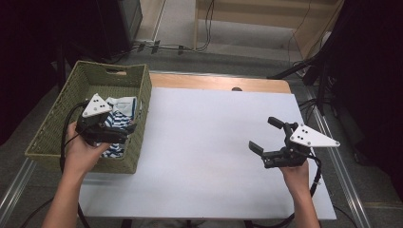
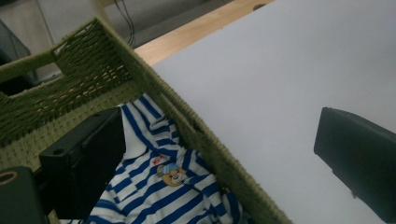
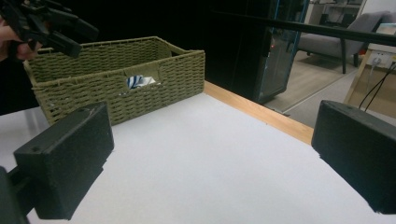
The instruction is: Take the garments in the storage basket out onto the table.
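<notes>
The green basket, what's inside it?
The basket holds a blue-and-white striped garment with a small bear patch. The left gripper hovers over it, open. Whatever lies beneath the garment is covered.

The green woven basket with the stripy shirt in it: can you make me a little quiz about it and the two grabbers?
1. True or false: the blue-and-white striped cloth shirt lies inside the green woven basket.
2. Which black two-jaw gripper is over the basket? A the left gripper; B the right gripper.
3. Fill in: the right gripper's jaws stand ____ above the white table sheet.

Key: 1 true; 2 A; 3 open.
</notes>
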The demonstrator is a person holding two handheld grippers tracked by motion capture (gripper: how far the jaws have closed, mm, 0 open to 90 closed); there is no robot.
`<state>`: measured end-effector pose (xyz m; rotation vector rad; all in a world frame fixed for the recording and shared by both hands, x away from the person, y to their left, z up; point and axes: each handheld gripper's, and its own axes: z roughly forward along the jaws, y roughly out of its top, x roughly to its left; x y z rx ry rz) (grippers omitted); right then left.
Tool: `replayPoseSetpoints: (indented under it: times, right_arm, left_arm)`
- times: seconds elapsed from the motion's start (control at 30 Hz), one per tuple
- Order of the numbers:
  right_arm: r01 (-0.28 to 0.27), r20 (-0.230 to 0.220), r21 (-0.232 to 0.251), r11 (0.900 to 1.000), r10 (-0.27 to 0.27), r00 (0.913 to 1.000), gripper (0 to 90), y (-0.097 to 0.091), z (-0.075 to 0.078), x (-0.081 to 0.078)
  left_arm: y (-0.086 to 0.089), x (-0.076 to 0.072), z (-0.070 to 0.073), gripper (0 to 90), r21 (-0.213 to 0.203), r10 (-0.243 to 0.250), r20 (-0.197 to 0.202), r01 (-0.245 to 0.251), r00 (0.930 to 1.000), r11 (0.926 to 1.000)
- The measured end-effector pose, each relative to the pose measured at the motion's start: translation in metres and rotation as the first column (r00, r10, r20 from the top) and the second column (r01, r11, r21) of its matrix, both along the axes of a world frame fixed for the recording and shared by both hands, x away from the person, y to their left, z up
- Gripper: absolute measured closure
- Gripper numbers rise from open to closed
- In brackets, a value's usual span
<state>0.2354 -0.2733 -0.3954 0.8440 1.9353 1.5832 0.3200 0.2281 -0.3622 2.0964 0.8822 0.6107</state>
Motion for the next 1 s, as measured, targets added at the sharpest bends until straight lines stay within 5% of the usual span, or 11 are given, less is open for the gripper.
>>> replayPoseSetpoints:
  times: [0.4,0.57,0.77,0.87,1.0]
  right_arm:
    - [-0.002,-0.009,-0.002,1.0000,0.002,1.0000,0.0,-0.003,-0.001,0.001]
    - [-0.005,-0.011,-0.002,1.0000,0.005,0.9999,0.0,-0.004,-0.001,0.002]
    - [-0.019,-0.009,0.023,0.9996,0.019,0.9998,0.0,-0.005,0.000,0.002]
    - [-0.016,-0.011,0.028,0.9995,0.016,0.9998,0.0,-0.006,-0.001,0.003]
    - [-0.017,-0.009,0.043,0.9989,0.017,0.9998,0.0,-0.007,0.000,0.003]
  left_arm:
    - [0.012,0.023,-0.006,2.8,0.130,0.055,-0.093,-0.043,0.9942,0.9906]
    - [0.015,0.036,-0.014,2.8,0.210,0.092,-0.169,-0.056,0.9813,0.9761]
    - [0.020,0.044,-0.019,2.8,0.230,0.106,-0.208,-0.056,0.9724,0.9715]
    - [0.020,0.048,-0.023,2.9,0.263,0.110,-0.228,-0.047,0.9675,0.9635]
    - [0.020,0.054,-0.029,2.9,0.288,0.105,-0.277,-0.022,0.9552,0.9575]
